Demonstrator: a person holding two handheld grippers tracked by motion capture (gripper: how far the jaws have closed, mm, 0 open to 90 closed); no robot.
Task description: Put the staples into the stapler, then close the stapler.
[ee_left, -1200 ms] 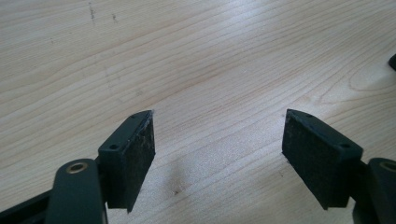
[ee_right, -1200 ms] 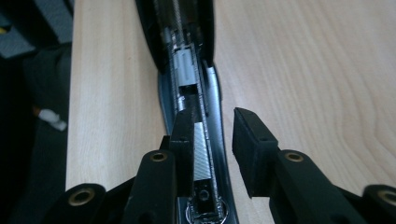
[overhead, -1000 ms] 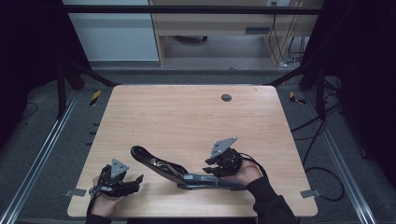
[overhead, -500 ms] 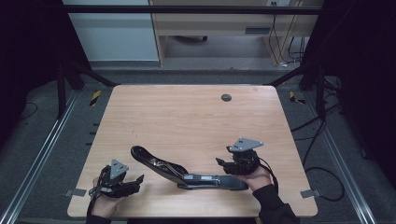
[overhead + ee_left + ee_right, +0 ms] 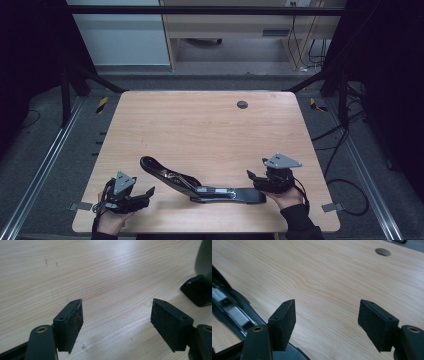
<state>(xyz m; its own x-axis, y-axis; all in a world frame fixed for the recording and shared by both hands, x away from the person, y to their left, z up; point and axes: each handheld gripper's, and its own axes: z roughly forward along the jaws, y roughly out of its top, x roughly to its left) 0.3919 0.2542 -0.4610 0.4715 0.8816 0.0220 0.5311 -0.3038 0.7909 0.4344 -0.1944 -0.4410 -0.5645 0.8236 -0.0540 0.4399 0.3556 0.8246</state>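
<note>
Stapler [image 5: 200, 184], long and black, lies opened out flat near my edge of the table [image 5: 210, 125], between my two tongs and let go.

I judge the laying-out step done: my right gripper [image 5: 256, 179] sits just beside its base end, jaws spread and just been opening, nothing between them; my left gripper [image 5: 145, 196] rests apart, jaws spread and empty too. Next comes a fresh, square grasp. My right gripper view shows the metal staple channel [image 5: 234, 312]; the high view shows the whole bent length.
</note>
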